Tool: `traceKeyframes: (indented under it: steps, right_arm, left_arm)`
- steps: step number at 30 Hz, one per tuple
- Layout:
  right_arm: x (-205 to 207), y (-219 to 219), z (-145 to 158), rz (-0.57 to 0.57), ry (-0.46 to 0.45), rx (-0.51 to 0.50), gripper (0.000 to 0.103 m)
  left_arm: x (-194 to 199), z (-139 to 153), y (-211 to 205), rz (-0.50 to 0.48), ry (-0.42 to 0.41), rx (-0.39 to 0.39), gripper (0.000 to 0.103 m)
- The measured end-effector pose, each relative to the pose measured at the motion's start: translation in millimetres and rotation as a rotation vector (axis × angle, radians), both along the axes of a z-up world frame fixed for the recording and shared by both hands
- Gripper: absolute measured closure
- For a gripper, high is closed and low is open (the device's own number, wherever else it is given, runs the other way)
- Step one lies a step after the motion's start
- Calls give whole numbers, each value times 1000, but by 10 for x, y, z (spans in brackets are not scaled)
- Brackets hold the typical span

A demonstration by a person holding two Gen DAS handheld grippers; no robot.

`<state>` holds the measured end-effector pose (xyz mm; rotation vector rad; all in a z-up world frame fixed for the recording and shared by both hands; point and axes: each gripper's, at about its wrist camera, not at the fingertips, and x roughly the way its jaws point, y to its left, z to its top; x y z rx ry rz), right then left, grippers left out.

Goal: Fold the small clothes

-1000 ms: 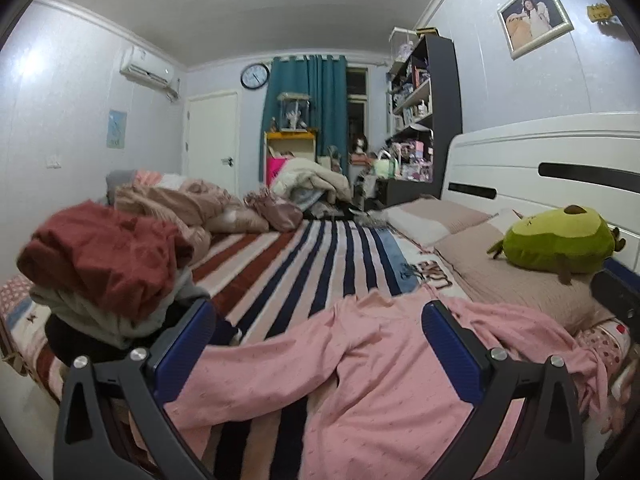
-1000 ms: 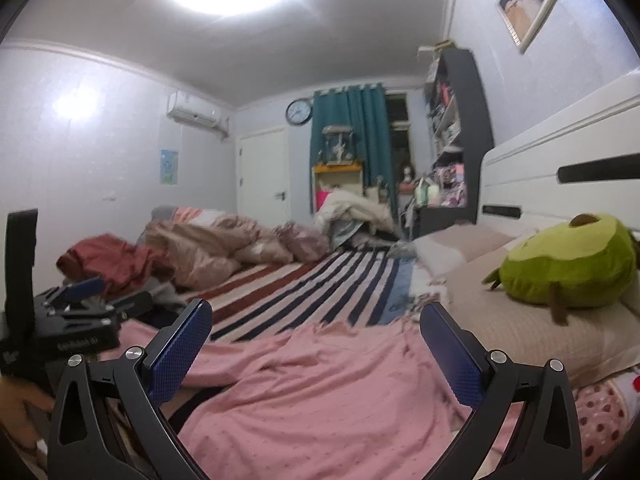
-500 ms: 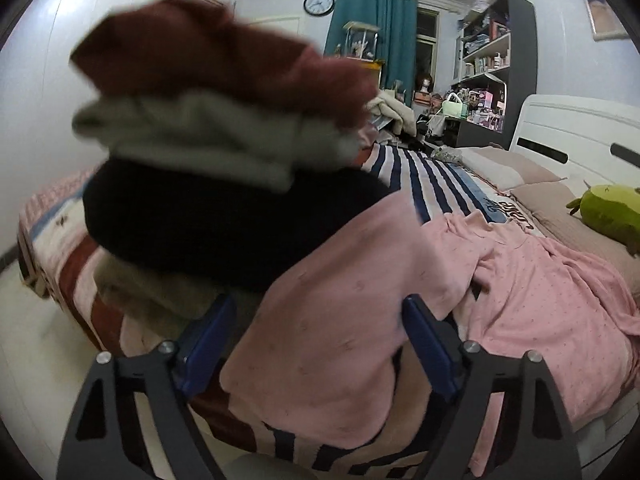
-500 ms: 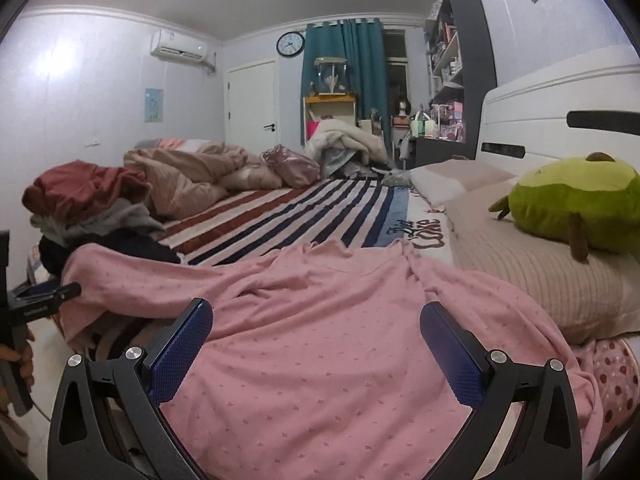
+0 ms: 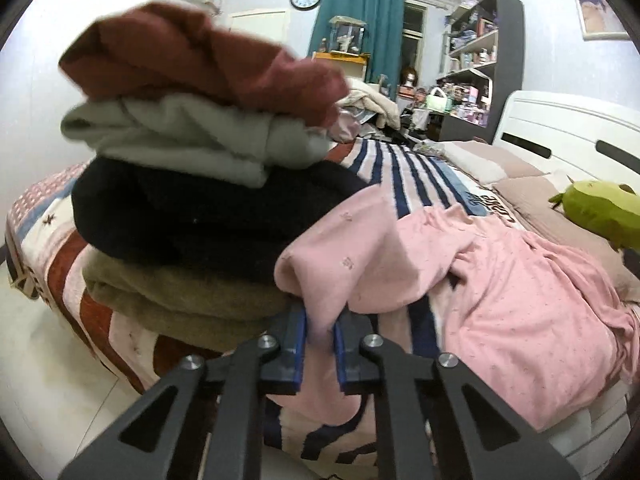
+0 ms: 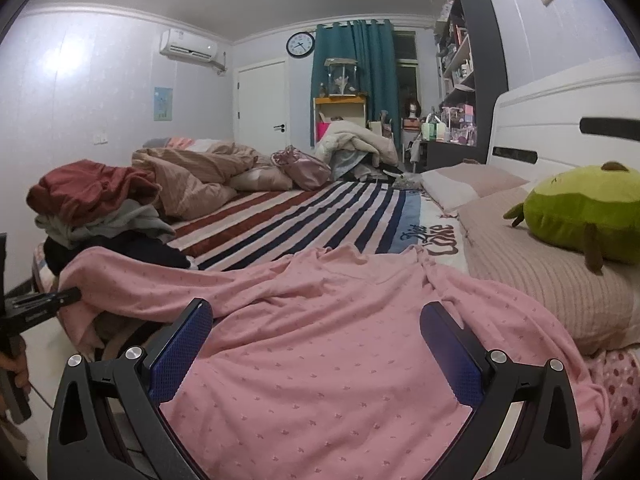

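A pink dotted garment lies spread across the near side of the striped bed; it also shows in the left wrist view. My left gripper is shut on the garment's left end, pinching a fold of pink cloth beside a stack of folded clothes. It also shows at the left edge of the right wrist view. My right gripper is open just above the garment's right part, its blue pads on either side of the cloth, holding nothing.
A stack of folded clothes, red on top, then grey, black and olive, sits at the bed's left corner. A green plush toy lies on pillows by the white headboard. A rumpled duvet lies at the far side.
My left gripper has closed on the left end of the pink garment by the stack. My right gripper has dropped lower over the cloth and stays open.
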<state>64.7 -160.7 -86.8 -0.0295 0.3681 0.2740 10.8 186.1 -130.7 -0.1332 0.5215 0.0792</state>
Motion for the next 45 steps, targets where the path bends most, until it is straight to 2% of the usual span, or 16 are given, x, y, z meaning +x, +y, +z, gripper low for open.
traceKeyframes:
  steps: [9,12,16,19,20,23,25,26,27,28,29,33,37,39,42,45]
  right_arm:
    - [24,-416,-155,5,1,104,0]
    - [-34,-646,-175,3,-24,148,0]
    - [-111,-996,-171,-20,-31,153,0]
    - [-150,-1242,-183,-57,-34,157,0]
    - [-160,-1341,-196,-69,-32,164,0]
    - [-163,-1571,-257,-104,-14,184,0]
    - [-139,-1674,-306,-118,10,190,0]
    - [-121,-1697,-327,-122,26,190,0]
    - [-101,-1720,-348,-121,43,190,0]
    - [-73,-1739,-378,-115,64,187,0]
    - [-58,-1726,-380,-111,72,187,0]
    - [-9,-1571,-371,-40,82,199,0]
    - [127,-1135,-378,83,132,188,0]
    - [206,-858,-447,147,169,187,0]
    - [326,-466,-596,222,232,184,0]
    - [583,-73,-898,230,375,181,0]
  left_arm:
    - [49,489,-591,-119,-86,13,98]
    - [187,605,-921,-194,-108,-3,99]
    - [452,706,-1530,-336,-126,-25,99]
    - [691,641,-2089,-498,-85,-76,99]
    - [807,540,-2294,-576,-37,-108,98]
    - [1004,244,-2703,-697,92,-177,94]
    - [1027,71,-2849,-741,166,-212,80]
    - [1021,58,-2876,-757,177,-217,77]
    - [967,89,-2889,-767,166,-211,66]
    - [928,164,-2871,-764,148,-193,53]
    - [862,297,-2810,-747,111,-169,49]
    - [758,604,-2441,-664,31,-129,42]
    - [637,741,-1969,-473,-28,-9,29]
    - [625,735,-1744,-402,-33,23,28]
    - [561,683,-1421,-354,-33,3,26]
    - [539,591,-1195,-333,-28,-24,21]
